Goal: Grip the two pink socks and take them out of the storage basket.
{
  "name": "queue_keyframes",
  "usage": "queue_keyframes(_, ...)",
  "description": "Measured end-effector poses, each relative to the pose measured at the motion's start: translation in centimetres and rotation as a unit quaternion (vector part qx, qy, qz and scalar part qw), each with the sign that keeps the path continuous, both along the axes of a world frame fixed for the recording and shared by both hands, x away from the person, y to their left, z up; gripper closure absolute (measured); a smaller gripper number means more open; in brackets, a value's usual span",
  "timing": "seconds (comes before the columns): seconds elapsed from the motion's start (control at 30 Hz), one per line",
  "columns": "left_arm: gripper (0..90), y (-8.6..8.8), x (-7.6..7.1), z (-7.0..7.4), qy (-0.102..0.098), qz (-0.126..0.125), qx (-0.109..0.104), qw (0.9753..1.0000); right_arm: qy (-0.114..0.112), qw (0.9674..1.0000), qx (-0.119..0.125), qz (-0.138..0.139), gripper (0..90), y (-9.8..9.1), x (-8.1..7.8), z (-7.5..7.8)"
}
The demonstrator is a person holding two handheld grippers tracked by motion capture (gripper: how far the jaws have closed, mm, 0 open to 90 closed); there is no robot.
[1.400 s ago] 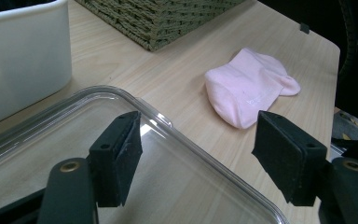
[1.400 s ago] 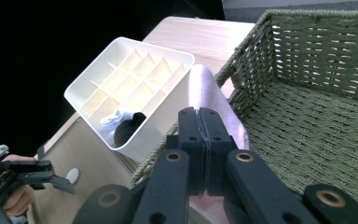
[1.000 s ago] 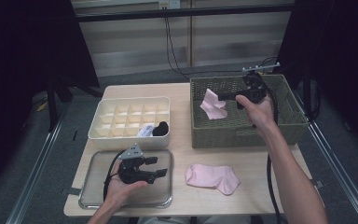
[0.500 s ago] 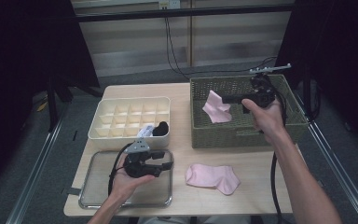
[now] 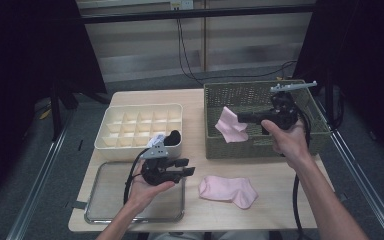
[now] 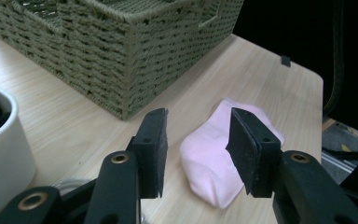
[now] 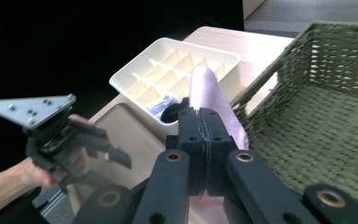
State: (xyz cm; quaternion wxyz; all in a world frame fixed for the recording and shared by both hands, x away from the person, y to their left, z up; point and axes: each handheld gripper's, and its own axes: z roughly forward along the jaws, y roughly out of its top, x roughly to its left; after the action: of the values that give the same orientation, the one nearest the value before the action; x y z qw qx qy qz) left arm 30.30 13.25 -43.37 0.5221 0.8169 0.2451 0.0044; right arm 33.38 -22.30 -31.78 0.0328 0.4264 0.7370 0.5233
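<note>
So right now my right gripper (image 5: pixel 241 118) has its jaws pressed tight together on a pink sock (image 5: pixel 231 126), pinching the cloth so it hangs off the tips over the near left part of the basket (image 5: pixel 260 145), lifted clear of the basket floor. In the right gripper view the sock (image 7: pixel 210 98) sticks up past the closed jaws, with the tray of little compartments (image 7: pixel 177 60) beyond it. My left gripper (image 5: pixel 185 167) is off over the metal tray (image 5: pixel 100 200), held up above it, jaws about half spread and just been closing, nothing between them. In the left gripper view I'm looking through the gap at the second pink sock (image 6: pixel 212 161), which lies flat on the table (image 6: pixel 74 116) just in front of the basket corner, not touching the pads. From above, that sock (image 5: pixel 228 189) sits between the metal tray and my right forearm. Something dark sits in the near right cell of the divider box (image 5: pixel 174 136), can't tell what.
</note>
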Motion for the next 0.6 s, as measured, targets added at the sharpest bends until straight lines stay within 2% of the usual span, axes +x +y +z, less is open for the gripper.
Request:
queue_keyframes(0.07, 55.2, -0.2, 0.1, 0.1, 0.005, 0.002, -0.007, 1.0000, -0.003, 1.0000, 0.004, 0.003, 88.8, 0.1, -0.6, -0.2)
queue_keyframes(0.2, 51.5, -0.6, 0.3, 0.3, 0.003, 0.001, -0.010, 0.9999, -0.003, 0.9999, 0.008, 0.009, 88.8, 0.3, -1.9, -0.7)
queue_keyframes(0.5, 53.5, -1.8, 0.2, 0.3, 0.000, -0.020, -0.015, 0.9997, 0.015, 0.9997, 0.015, 0.015, 88.8, 0.6, -4.3, -3.4)
queue_keyframes(0.6, 55.3, -1.9, 0.1, 0.3, 0.003, -0.027, -0.023, 0.9994, 0.021, 0.9994, 0.019, 0.017, 88.8, 0.9, -4.8, -4.3)
